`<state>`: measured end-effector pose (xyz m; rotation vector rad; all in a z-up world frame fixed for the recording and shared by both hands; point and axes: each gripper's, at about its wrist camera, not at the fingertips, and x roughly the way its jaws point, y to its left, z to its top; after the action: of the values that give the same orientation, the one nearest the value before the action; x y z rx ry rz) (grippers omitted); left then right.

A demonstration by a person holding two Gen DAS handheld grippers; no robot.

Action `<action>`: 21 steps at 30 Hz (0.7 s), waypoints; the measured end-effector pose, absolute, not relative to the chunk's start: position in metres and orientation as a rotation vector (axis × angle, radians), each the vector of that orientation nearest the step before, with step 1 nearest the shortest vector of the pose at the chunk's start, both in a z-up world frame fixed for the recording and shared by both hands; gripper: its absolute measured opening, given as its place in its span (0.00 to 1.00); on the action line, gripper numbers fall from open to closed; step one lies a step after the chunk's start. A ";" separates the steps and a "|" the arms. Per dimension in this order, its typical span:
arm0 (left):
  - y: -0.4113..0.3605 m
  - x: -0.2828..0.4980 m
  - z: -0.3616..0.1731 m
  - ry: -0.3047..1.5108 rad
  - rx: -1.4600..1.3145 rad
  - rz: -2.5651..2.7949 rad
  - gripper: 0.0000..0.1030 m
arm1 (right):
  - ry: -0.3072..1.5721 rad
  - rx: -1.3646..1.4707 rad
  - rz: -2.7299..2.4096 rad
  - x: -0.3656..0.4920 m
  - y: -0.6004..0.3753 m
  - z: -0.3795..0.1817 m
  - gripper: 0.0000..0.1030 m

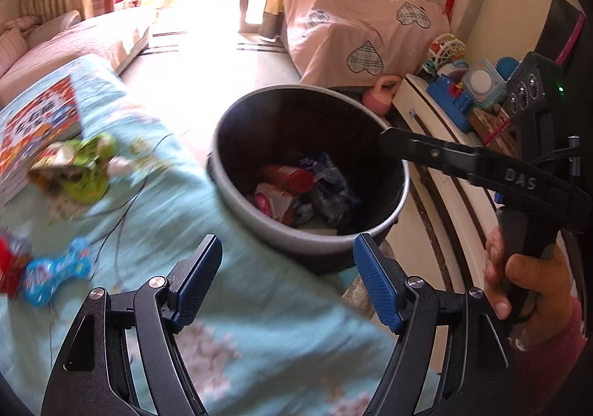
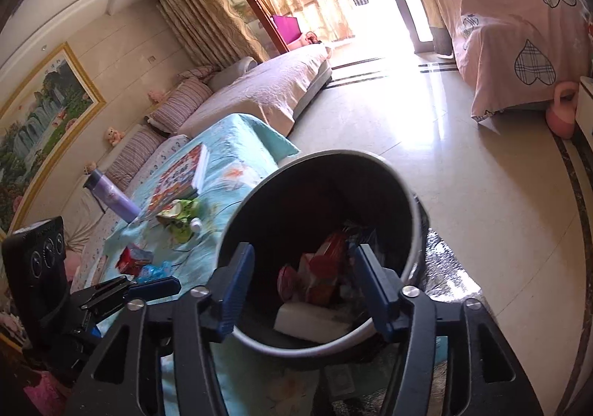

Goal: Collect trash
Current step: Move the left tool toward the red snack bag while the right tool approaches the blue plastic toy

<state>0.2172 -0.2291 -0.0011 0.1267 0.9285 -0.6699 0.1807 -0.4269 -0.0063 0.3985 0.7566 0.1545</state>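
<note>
A black trash bin [image 1: 237, 208] stands at the edge of the table with the light blue cloth [image 1: 178, 201]. Inside it lie a red packet [image 1: 292, 177], blue and pink wrappers and a white box [image 2: 311, 319]. My left gripper [image 1: 289, 249] is open and empty, low over the cloth just short of the bin's near rim. My right gripper [image 2: 304, 253] is open over the bin's mouth with nothing between its pads. On the cloth lie a green wrapper [image 1: 81, 171], a blue wrapper [image 1: 55, 275] and a red wrapper [image 1: 9, 264].
A picture book [image 1: 40, 119] and a purple bottle [image 2: 115, 197] lie on the cloth, and a thin black cable crosses it. A white cabinet [image 1: 418, 108] with toys stands right of the bin, a pink kettlebell [image 1: 381, 97] beside it. A hand [image 1: 526, 279] holds the right gripper.
</note>
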 end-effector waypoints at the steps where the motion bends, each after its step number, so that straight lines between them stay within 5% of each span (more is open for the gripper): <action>1: -0.219 0.213 -0.003 0.928 0.115 -0.654 0.73 | 0.753 0.399 0.162 0.178 -0.422 -0.007 0.67; 21: -0.044 0.175 -0.021 0.929 -0.084 -0.375 0.73 | 0.846 0.236 0.388 0.164 -0.270 -0.034 0.69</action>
<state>0.1751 -0.0444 -0.0209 -0.0841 0.9292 -0.3754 0.1642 -0.2702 -0.0340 0.2356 0.8461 0.3883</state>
